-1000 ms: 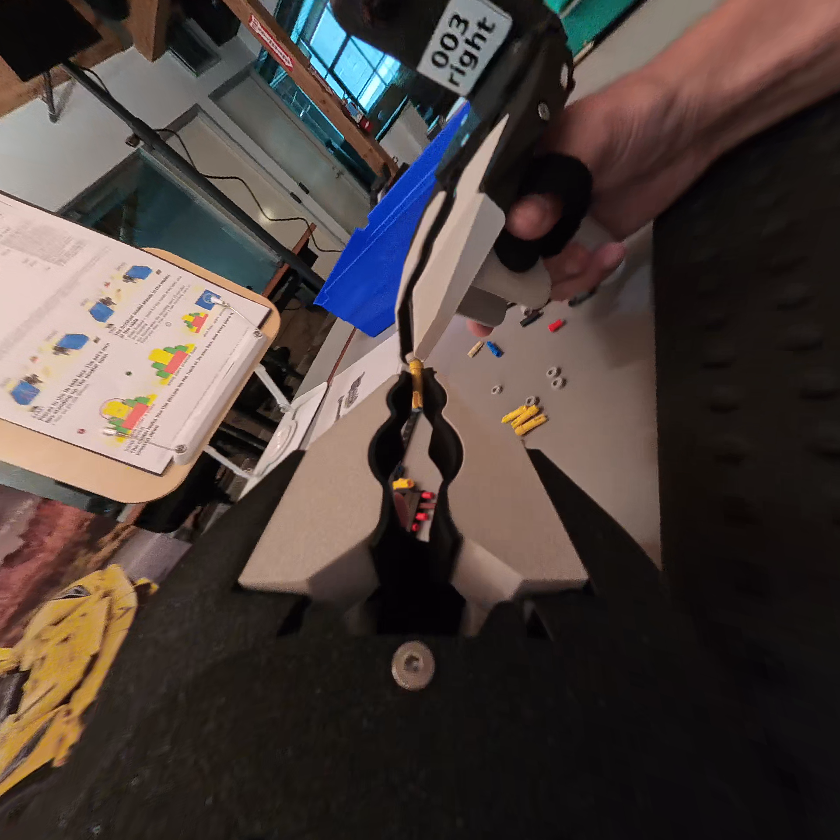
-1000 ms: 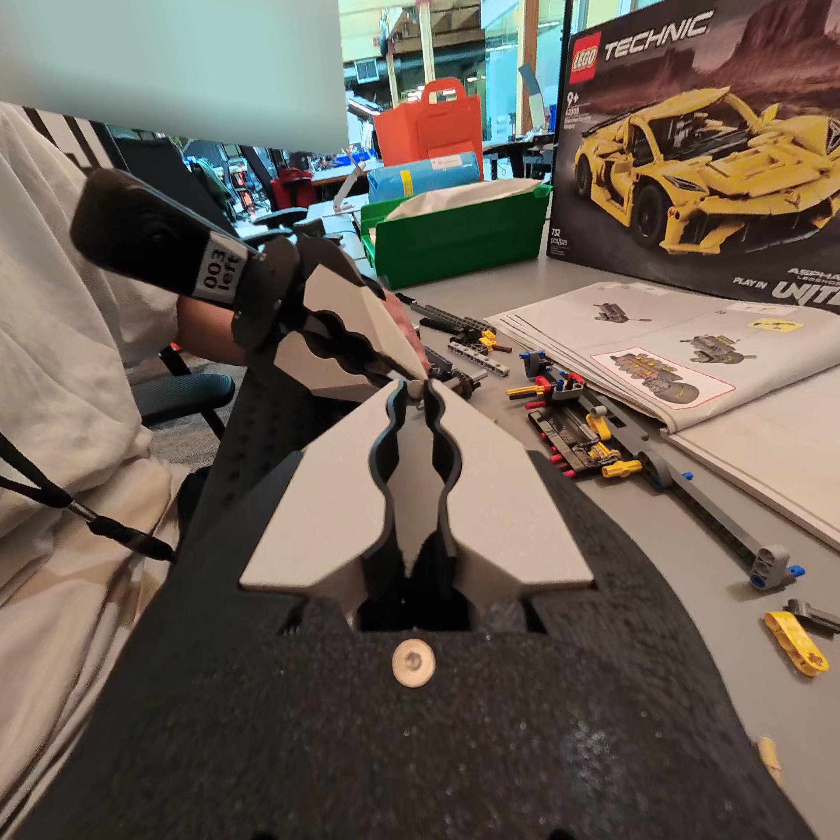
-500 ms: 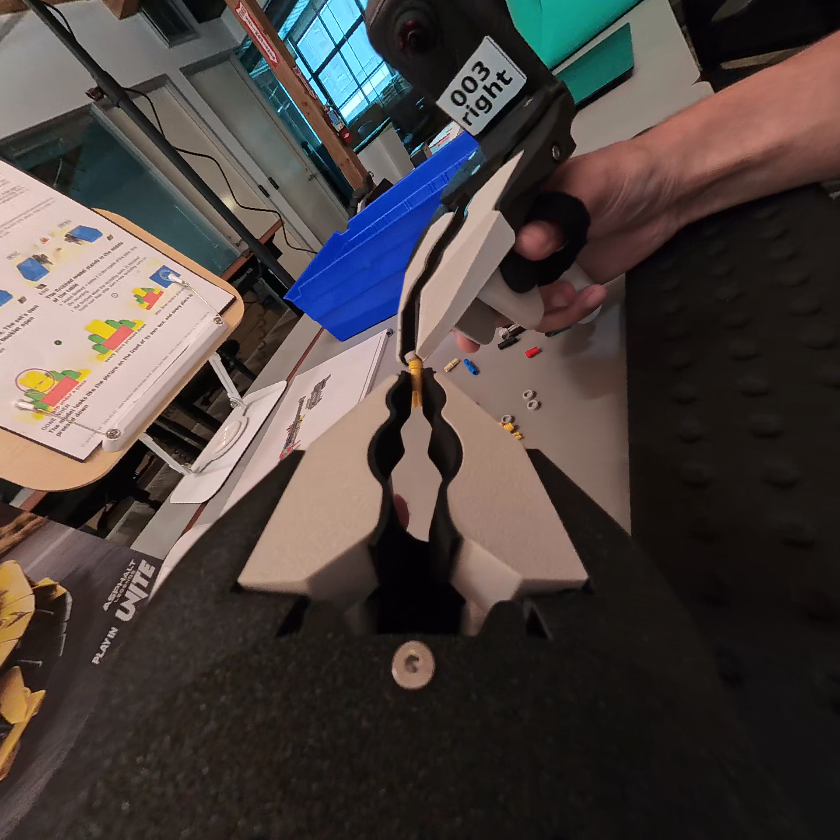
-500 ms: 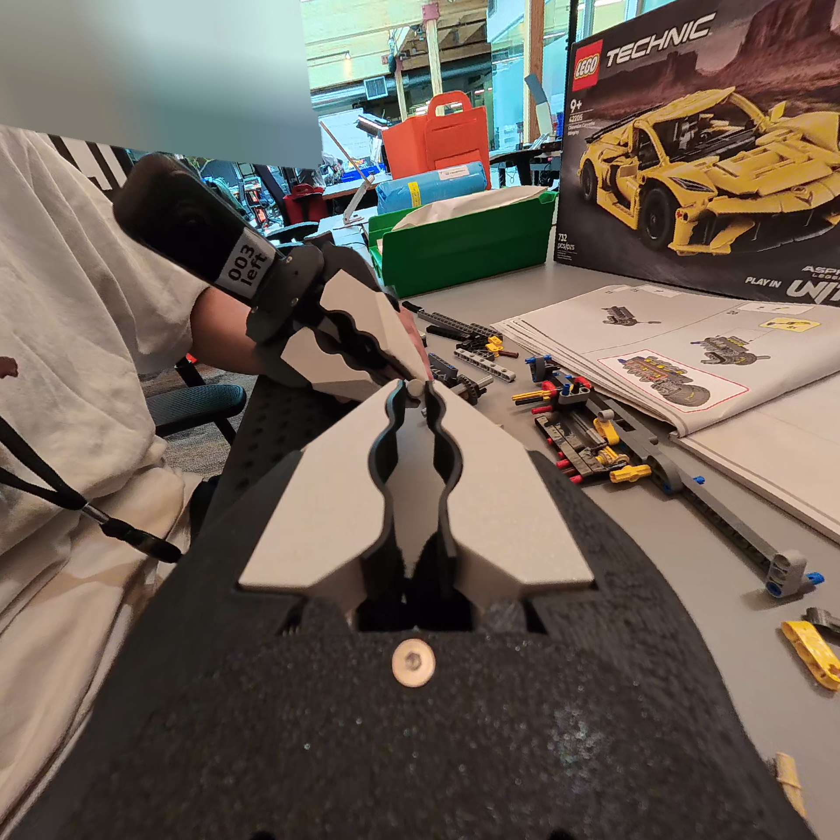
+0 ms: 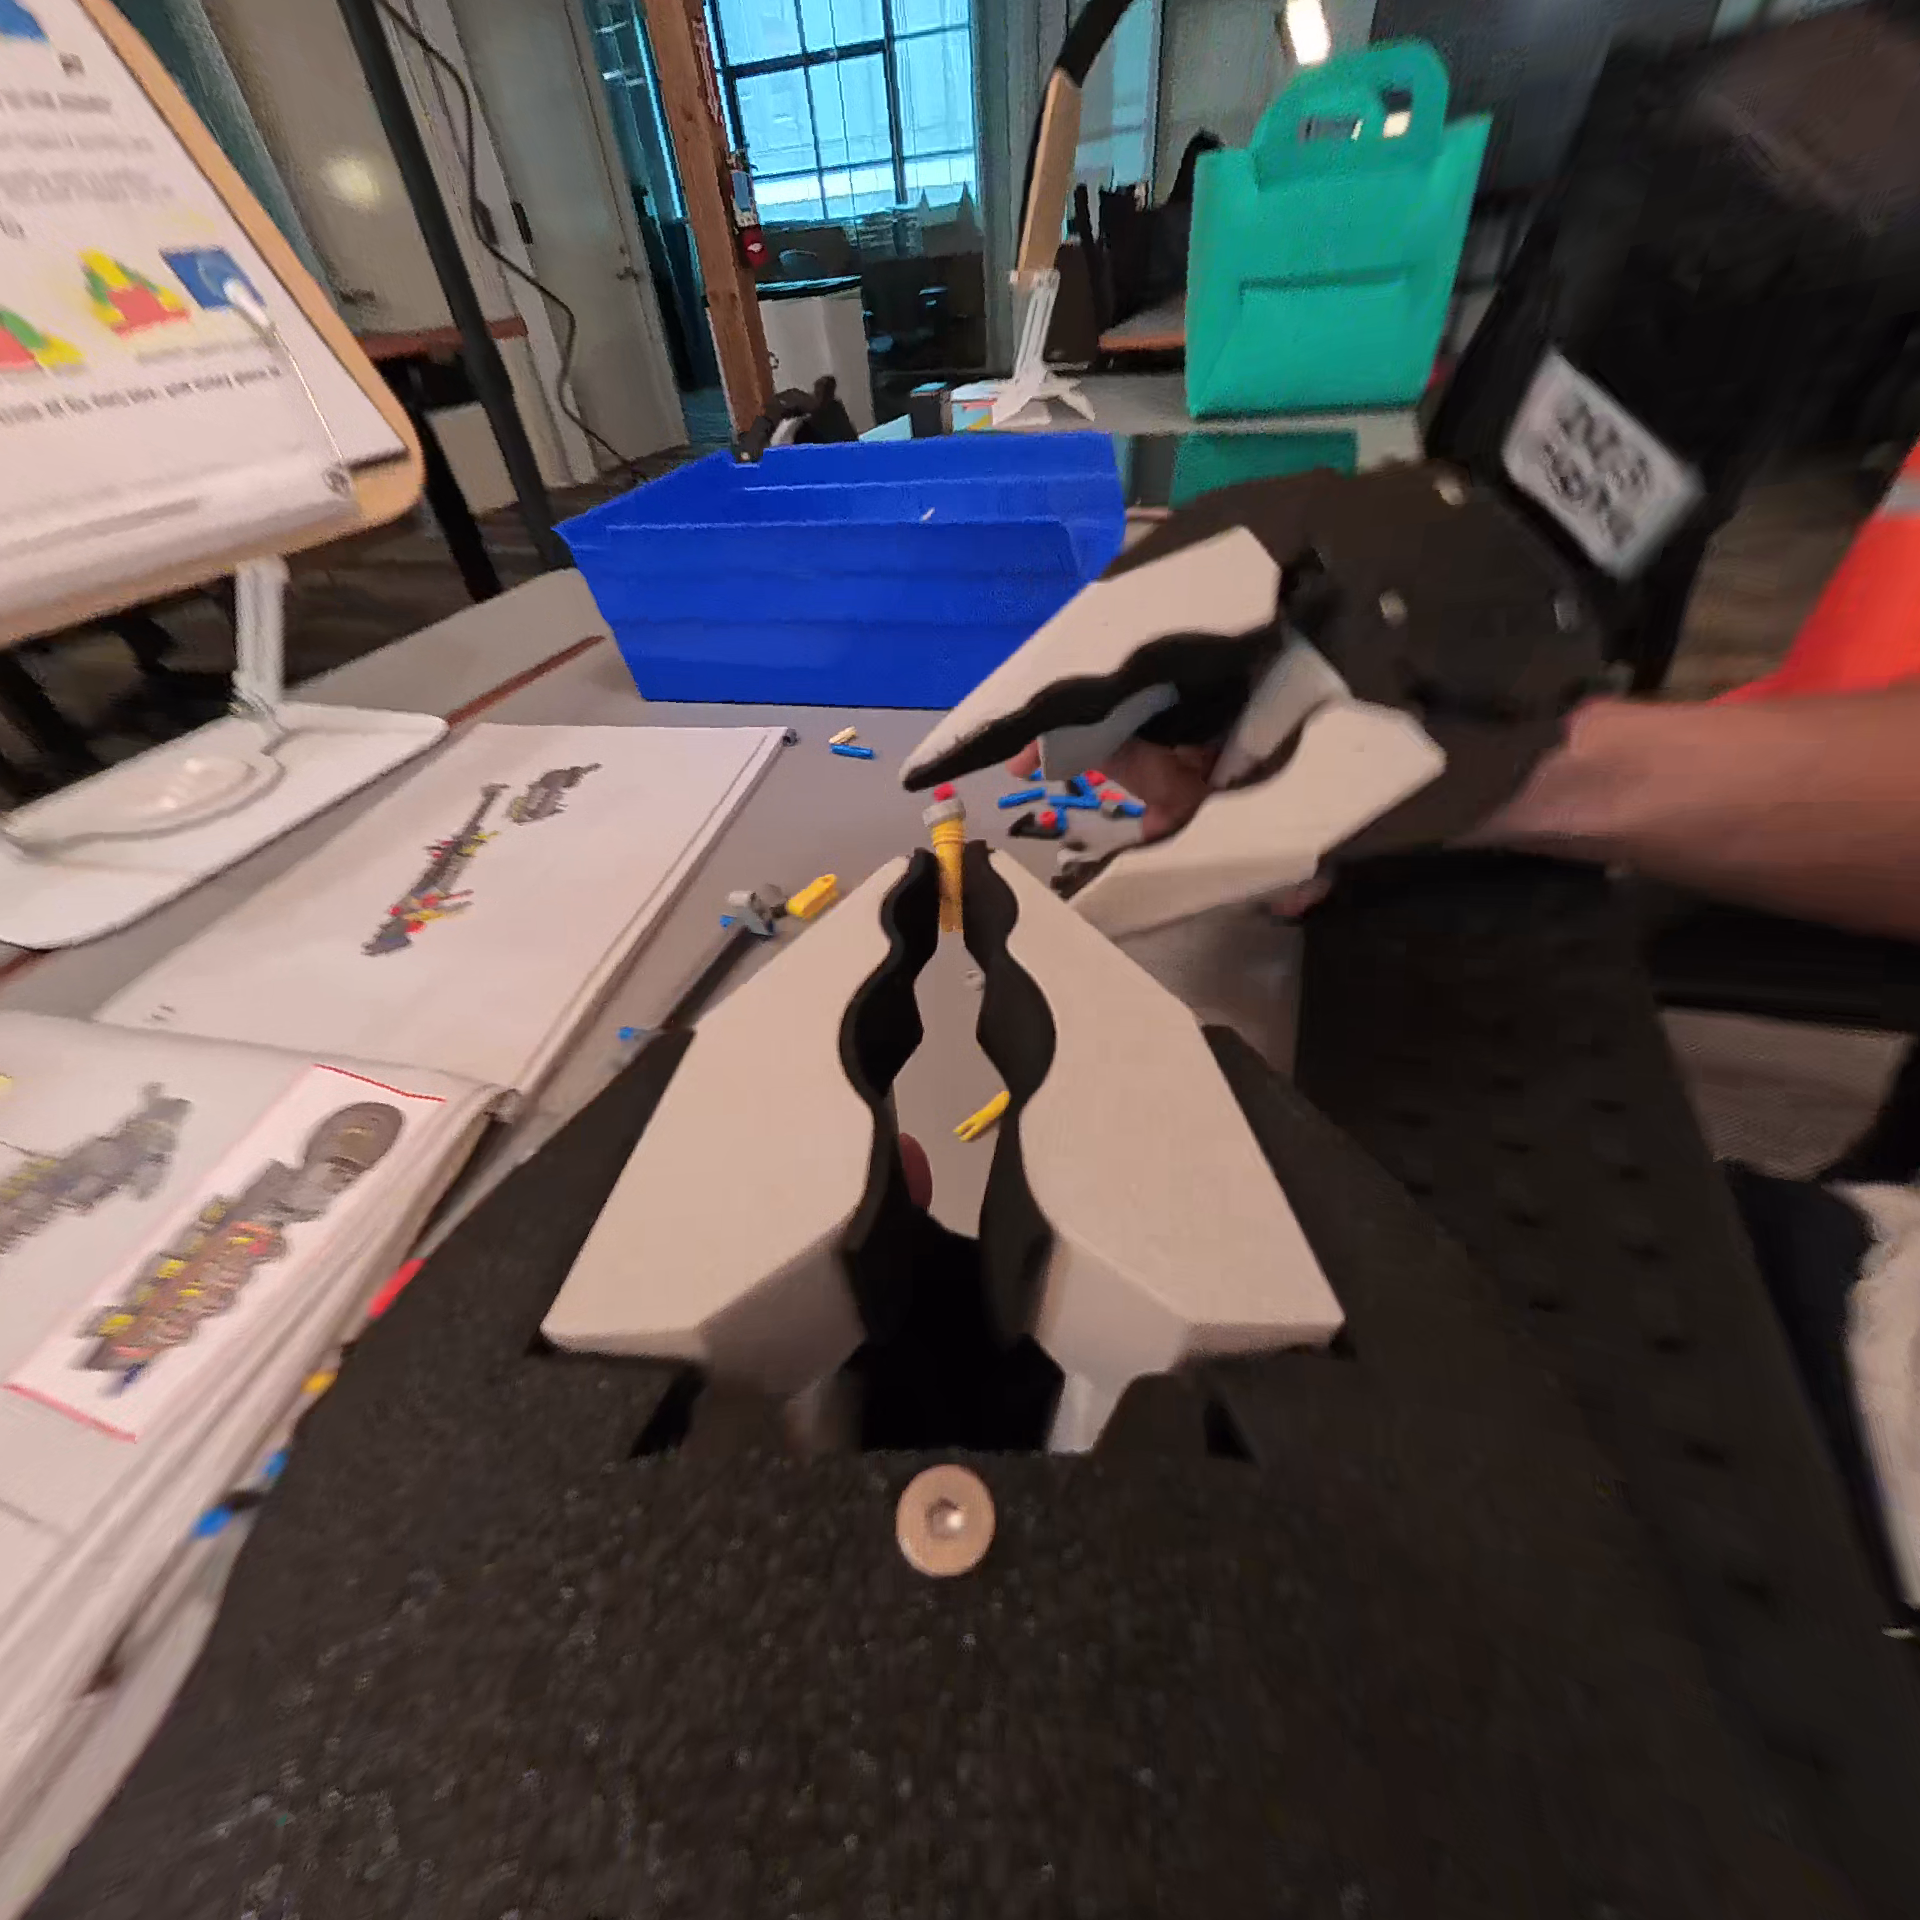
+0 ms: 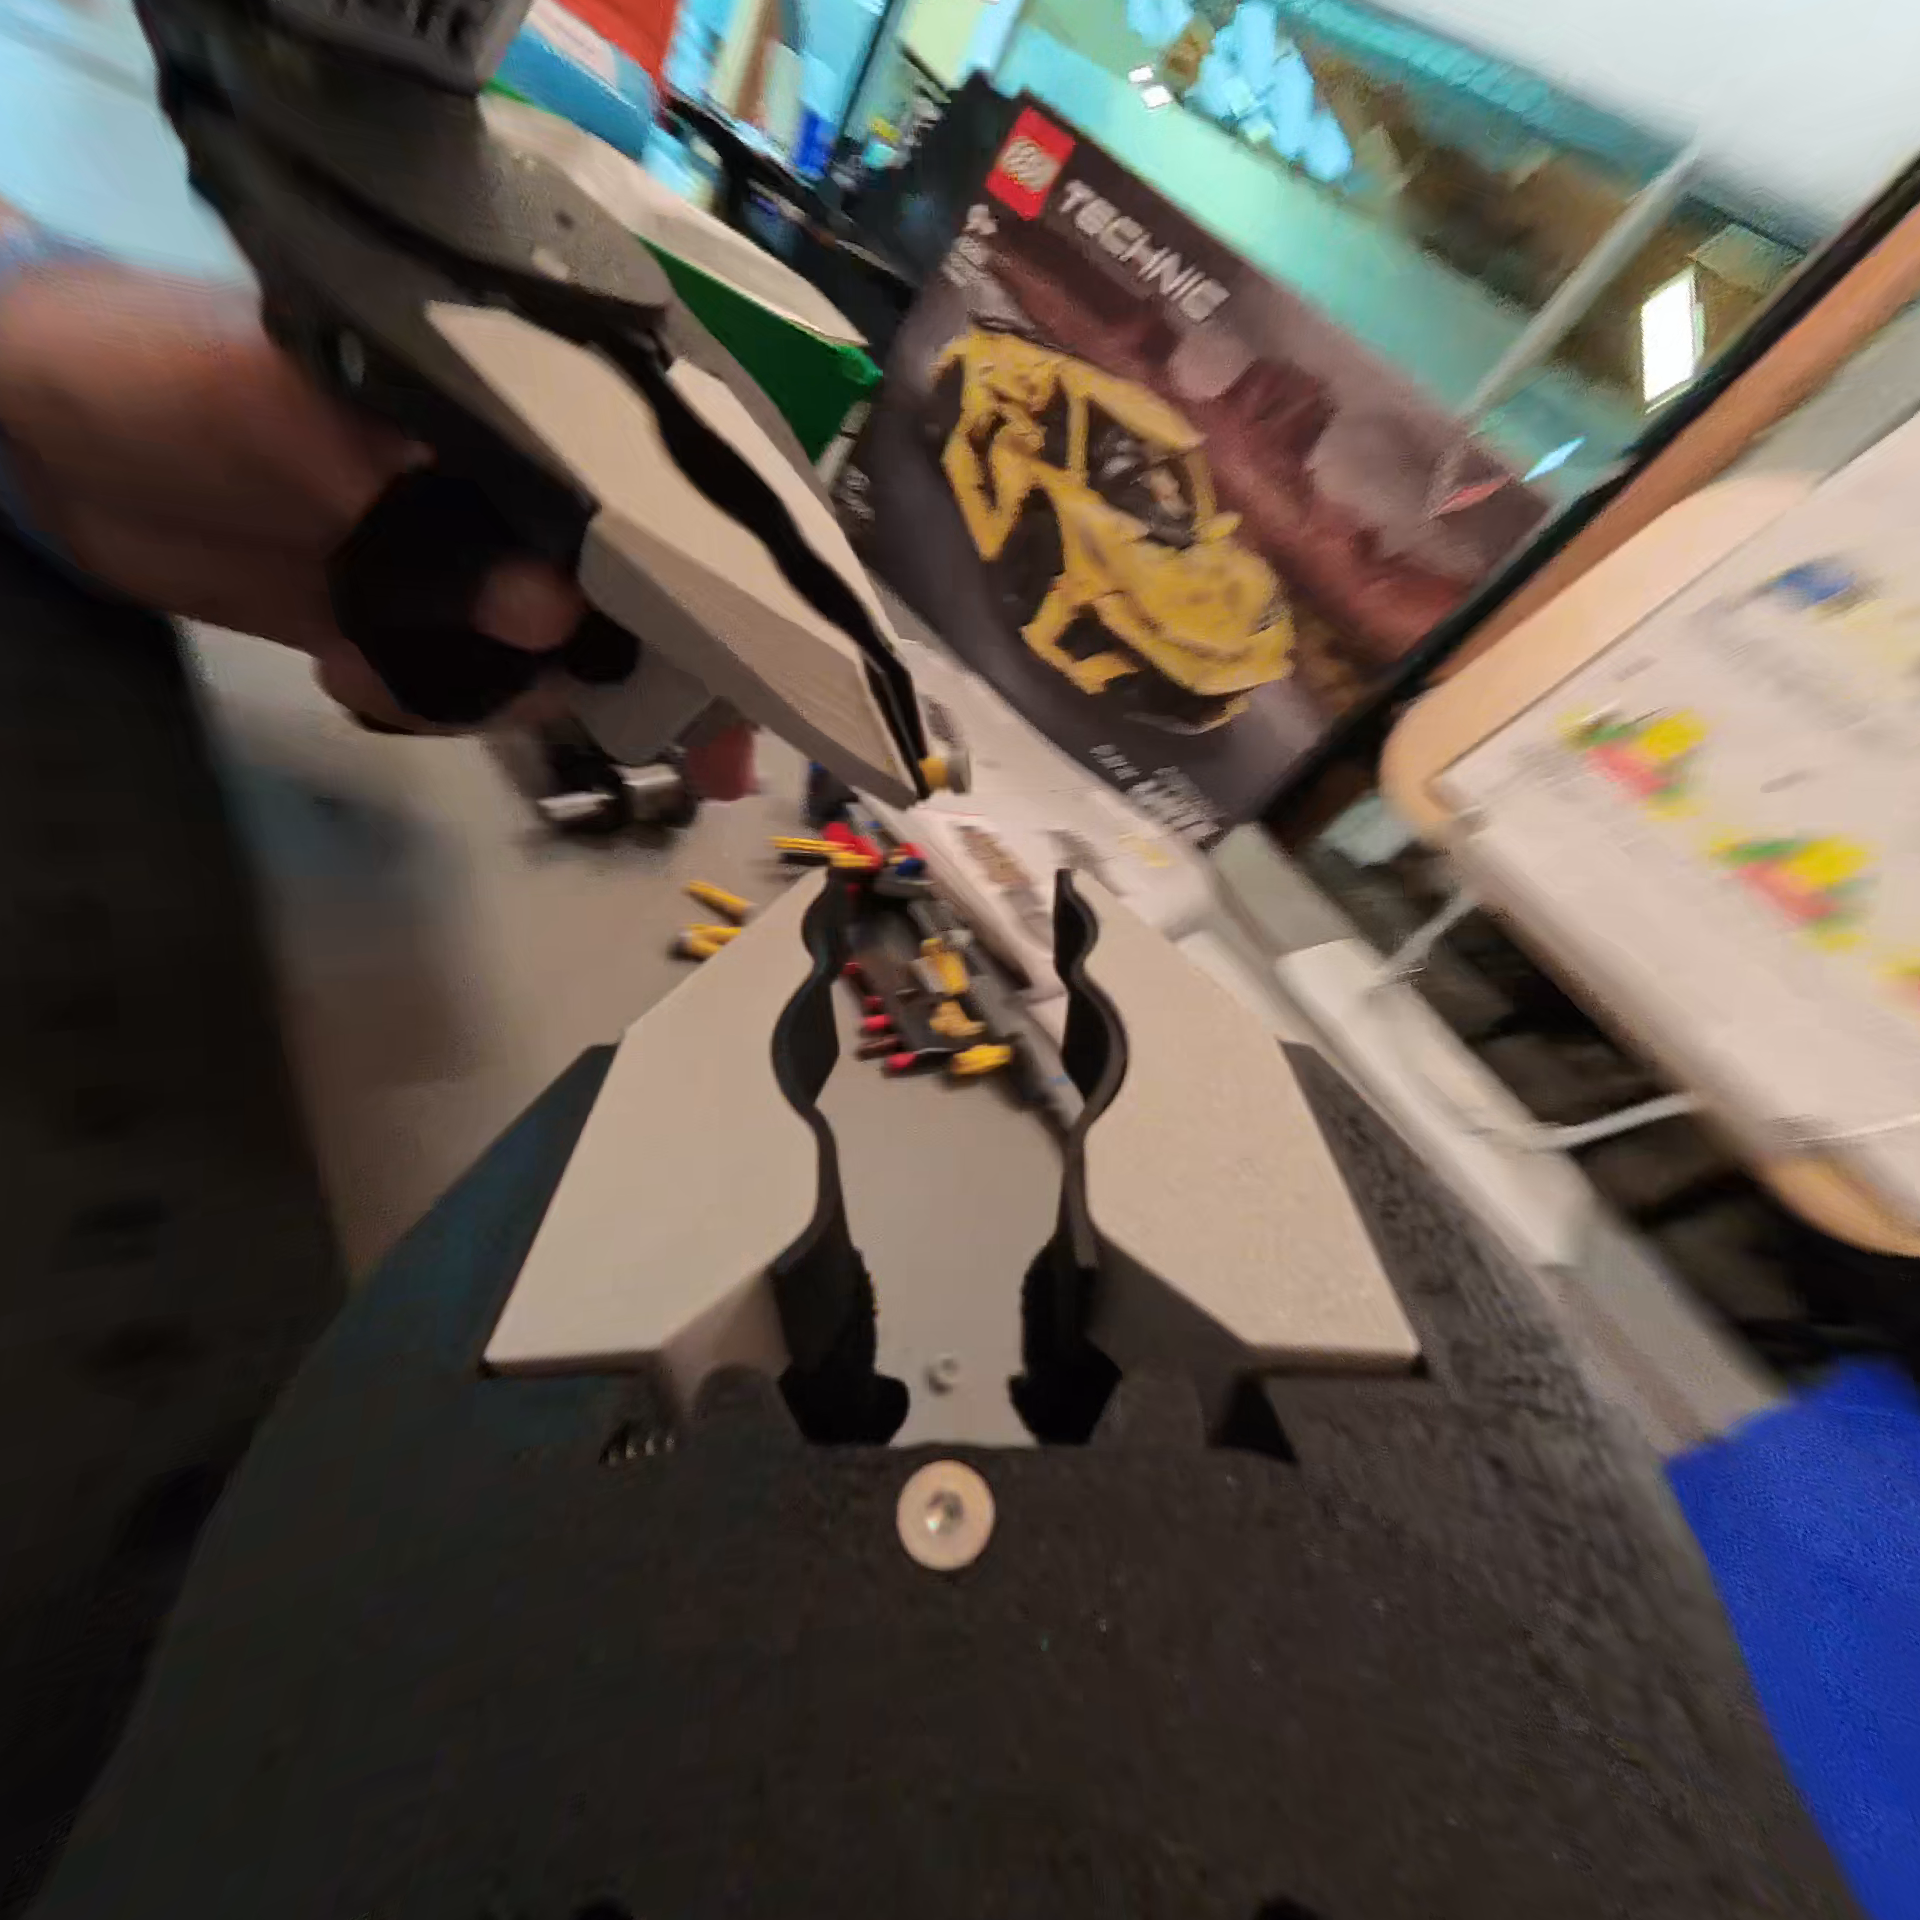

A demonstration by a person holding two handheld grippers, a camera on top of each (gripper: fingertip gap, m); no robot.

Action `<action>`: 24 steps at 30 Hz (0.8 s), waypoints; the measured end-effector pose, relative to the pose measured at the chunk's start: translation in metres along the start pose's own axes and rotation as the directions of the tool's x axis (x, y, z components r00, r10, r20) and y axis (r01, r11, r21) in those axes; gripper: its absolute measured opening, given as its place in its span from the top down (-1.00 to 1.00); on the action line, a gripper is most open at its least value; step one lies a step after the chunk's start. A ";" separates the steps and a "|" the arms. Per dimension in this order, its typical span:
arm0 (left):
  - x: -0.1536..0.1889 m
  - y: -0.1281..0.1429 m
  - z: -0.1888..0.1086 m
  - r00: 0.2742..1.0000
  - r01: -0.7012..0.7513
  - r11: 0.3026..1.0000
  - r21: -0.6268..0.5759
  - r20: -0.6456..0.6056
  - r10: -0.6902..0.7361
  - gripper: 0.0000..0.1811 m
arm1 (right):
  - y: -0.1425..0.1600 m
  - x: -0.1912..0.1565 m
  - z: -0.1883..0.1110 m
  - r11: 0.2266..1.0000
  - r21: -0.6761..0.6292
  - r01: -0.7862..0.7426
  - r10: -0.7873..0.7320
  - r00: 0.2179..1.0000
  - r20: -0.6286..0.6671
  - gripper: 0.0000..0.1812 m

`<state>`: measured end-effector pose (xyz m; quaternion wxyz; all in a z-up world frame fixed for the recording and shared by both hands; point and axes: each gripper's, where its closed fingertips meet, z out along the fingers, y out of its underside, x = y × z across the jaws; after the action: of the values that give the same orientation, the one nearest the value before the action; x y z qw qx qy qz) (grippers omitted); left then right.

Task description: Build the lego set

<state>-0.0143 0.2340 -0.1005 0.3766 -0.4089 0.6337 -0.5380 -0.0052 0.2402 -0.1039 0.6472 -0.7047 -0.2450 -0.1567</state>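
Hand-held gripper, left (image 5: 948, 873): jaws drawn together at the tips, pinching a small yellow pin (image 5: 948, 862) that stands upright with a red-and-grey cap piece on its upper end. Hand-held gripper, right (image 6: 943, 894): jaws spread wide apart, nothing between them; in the left wrist view it sits just right of the pin, close but apart from it.

Landmark taken as the blue bin (image 5: 852, 566) at the far edge of the worktop (image 5: 831, 790). Left of the bin lies the open instruction booklet (image 5: 468, 883); the set's box (image 6: 1164, 499) stands beyond the booklet in the right wrist view. Nearer than the bin, a partly built grey-and-black assembly (image 6: 935, 987) lies beside the booklet. Loose blue, red and yellow pins (image 5: 1060, 805) are scattered just in front of the bin.

Risk assessment: the pin is held only by the extreme tips, over a narrow contact. Any sideways nudge from the right hand-held gripper, or a slackened squeeze, would likely twist it out and drop it among the loose pieces. Both views are motion-blurred, so alignment with the assembly is unverified.
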 end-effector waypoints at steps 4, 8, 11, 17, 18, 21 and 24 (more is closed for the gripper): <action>0.001 -0.003 -0.001 0.980 0.184 0.983 0.015 -0.076 -0.183 0.95 | -0.015 -0.005 0.007 0.992 -0.005 0.124 -0.124 0.987 -0.102 0.48; 0.005 0.003 0.000 0.960 0.251 0.968 -0.020 -0.121 -0.252 0.96 | -0.010 -0.008 0.011 0.986 -0.032 0.162 -0.165 0.982 -0.091 0.55; 0.006 0.006 0.000 0.957 0.260 0.965 -0.035 -0.125 -0.263 0.96 | -0.011 -0.009 0.010 0.988 -0.027 0.154 -0.156 0.985 -0.079 0.63; 0.007 0.006 0.000 0.950 0.277 0.960 -0.034 -0.138 -0.279 0.95 | -0.009 -0.012 0.011 0.986 -0.036 0.161 -0.163 0.984 -0.067 0.72; 0.007 0.006 0.000 0.950 0.278 0.960 -0.035 -0.140 -0.280 0.95 | -0.010 -0.012 0.011 0.987 -0.035 0.159 -0.161 0.985 -0.068 0.74; 0.006 0.006 0.001 0.944 0.300 0.954 -0.028 -0.136 -0.301 0.95 | -0.009 -0.010 0.011 0.985 -0.043 0.169 -0.172 0.982 -0.081 0.75; 0.004 0.008 0.002 0.934 0.329 0.944 -0.035 -0.134 -0.331 0.96 | -0.007 -0.009 0.012 0.978 -0.069 0.199 -0.205 0.974 -0.096 0.75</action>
<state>-0.0149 0.2298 -0.1086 0.2336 -0.4735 0.5838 -0.6167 -0.0175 0.2511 -0.1047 0.6186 -0.6859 -0.2772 -0.2646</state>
